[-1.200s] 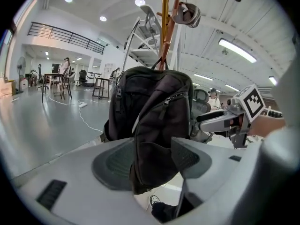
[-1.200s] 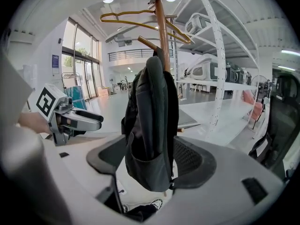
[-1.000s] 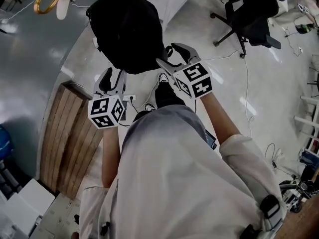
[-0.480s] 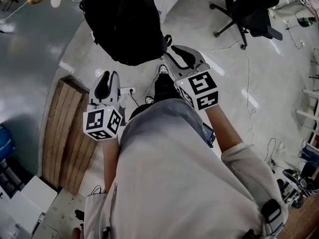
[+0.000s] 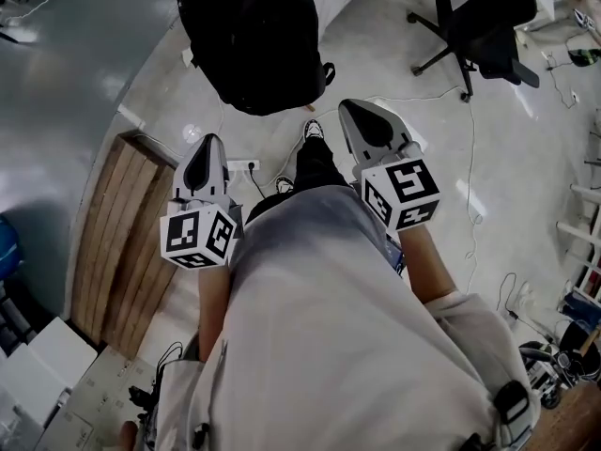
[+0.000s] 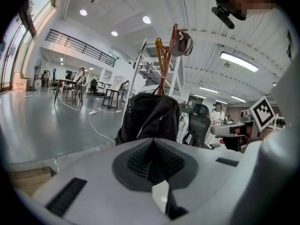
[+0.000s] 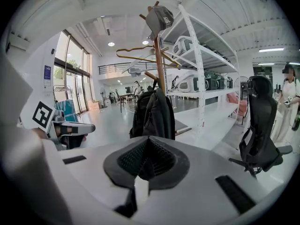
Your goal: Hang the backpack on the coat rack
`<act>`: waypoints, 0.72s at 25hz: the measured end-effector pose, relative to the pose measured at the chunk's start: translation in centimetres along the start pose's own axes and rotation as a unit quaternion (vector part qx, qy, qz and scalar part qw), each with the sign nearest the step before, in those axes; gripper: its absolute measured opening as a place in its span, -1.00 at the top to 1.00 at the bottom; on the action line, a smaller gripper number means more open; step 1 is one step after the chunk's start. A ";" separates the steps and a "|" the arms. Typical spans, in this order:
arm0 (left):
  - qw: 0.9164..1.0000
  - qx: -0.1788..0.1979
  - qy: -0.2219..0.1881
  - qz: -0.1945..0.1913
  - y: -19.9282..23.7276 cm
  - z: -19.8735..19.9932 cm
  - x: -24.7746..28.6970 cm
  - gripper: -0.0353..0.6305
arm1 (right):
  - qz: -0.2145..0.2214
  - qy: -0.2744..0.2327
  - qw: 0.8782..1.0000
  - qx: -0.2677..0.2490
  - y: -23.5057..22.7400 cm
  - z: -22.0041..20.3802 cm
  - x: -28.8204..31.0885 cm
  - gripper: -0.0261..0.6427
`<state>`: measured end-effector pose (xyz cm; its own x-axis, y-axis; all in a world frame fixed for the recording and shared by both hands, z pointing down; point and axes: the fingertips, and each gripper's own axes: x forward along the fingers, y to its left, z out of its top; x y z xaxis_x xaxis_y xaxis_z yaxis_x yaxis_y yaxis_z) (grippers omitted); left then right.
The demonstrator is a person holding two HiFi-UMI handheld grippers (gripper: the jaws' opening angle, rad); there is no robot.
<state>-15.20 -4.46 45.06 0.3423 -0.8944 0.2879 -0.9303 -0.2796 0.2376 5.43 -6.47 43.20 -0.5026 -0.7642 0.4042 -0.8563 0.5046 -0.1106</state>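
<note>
Left gripper (image 5: 209,141) and right gripper (image 5: 351,111) both have their jaws pressed together on nothing, held short of the coat rack (image 7: 159,60). The black backpack (image 5: 254,40) hangs on that rack (grey cap (image 7: 159,18) on top). Glossy grey floor (image 5: 66,92) lies around the rack, with white shelving (image 7: 199,78) just behind it and an office chair (image 5: 488,17) off to its right.

"What is the person holding?"

"A gripper in each hand. The left gripper (image 5: 208,144) and right gripper (image 5: 349,109) are pointing toward the backpack (image 5: 254,36), and their jaws are closing flat together with nothing between them."

"Is the backpack touching them?"

"No, it is showing black at the top, apart from both."

"What is lying around?"

"A pallet (image 5: 122,242) is lying at the left, a power strip (image 5: 239,166) is lying just beside the left gripper, and a chair (image 5: 488,17) is standing at the top right."
</note>
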 end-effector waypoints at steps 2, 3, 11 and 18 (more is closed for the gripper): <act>1.000 -0.009 -0.009 0.003 0.1 0.2 -0.7 0.87 | 0.020 -0.025 0.999 0.021 1.0 0.8 -0.9 0.89; 1.000 -0.011 -0.014 0.005 0.2 0.4 -1.0 0.87 | 0.034 -0.039 0.998 0.028 1.7 1.3 -1.4 0.89; 0.999 -0.031 0.006 0.006 0.3 0.0 -2.0 0.88 | 0.036 -0.015 0.999 -0.021 4.9 0.5 -1.5 0.90; 1.000 -0.012 0.008 -0.013 -0.8 -0.2 -2.4 0.88 | 0.024 -0.010 0.999 0.041 3.9 -0.1 -1.9 0.90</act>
<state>-15.20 -2.00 44.38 0.3681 -0.8814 0.2960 -0.9180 -0.2939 0.2664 3.05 -3.01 42.05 -0.5452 -0.7477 0.3791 -0.8373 0.5075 -0.2034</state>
